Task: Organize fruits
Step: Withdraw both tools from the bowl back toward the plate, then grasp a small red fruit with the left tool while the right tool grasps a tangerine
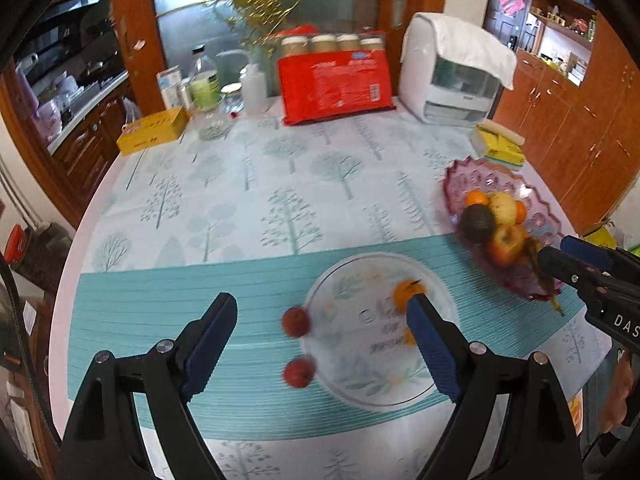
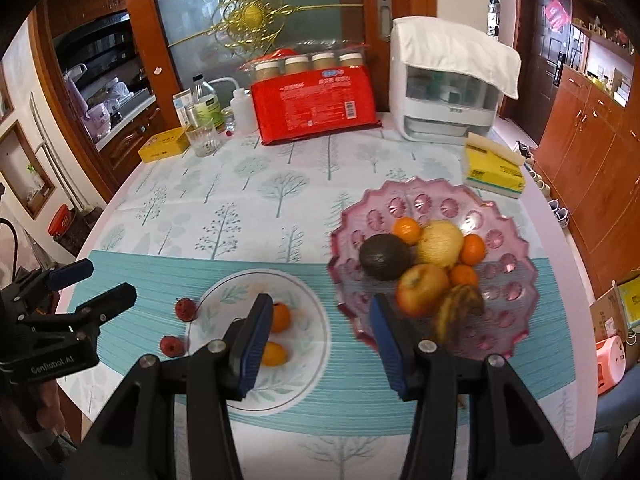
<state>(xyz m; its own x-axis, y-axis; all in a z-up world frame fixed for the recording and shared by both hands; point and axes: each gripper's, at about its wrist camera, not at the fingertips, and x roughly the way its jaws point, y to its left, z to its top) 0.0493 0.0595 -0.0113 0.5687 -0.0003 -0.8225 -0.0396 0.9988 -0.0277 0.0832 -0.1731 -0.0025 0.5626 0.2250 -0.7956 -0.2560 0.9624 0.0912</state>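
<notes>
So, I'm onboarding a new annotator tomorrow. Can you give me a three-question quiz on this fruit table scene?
1. True or false: both small red fruits lie on the white plate.
2. Multiple choice: the avocado sits in A) the white plate, B) the pink glass bowl, C) the yellow box.
3. Fill in: the left gripper and the right gripper are both ____.

Key:
1. False. They lie on the tablecloth, just left of the plate.
2. B
3. Open, holding nothing.
</notes>
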